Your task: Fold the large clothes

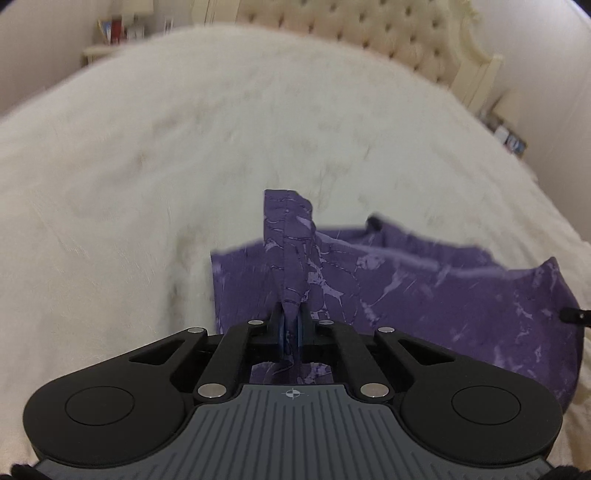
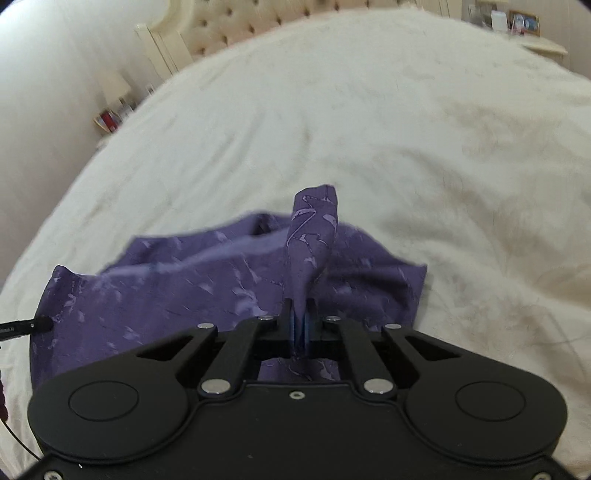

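A purple garment (image 1: 424,295) with a pale marbled print lies on the cream bedspread (image 1: 184,166). My left gripper (image 1: 291,314) is shut on a bunched edge of it, and a flap of cloth stands up past the pads. In the right wrist view the same purple garment (image 2: 184,295) spreads to the left. My right gripper (image 2: 300,312) is shut on another pinched edge, with a twisted flap rising above the pads. The right gripper's tip (image 1: 576,315) shows at the right edge of the left view. The left gripper's tip (image 2: 33,325) shows at the left edge of the right view.
A tufted cream headboard (image 1: 388,33) stands at the far end of the bed. A nightstand with books and frames (image 1: 110,37) sits at one side, and another nightstand (image 2: 532,33) at the other. The bedspread (image 2: 406,147) stretches out beyond the garment.
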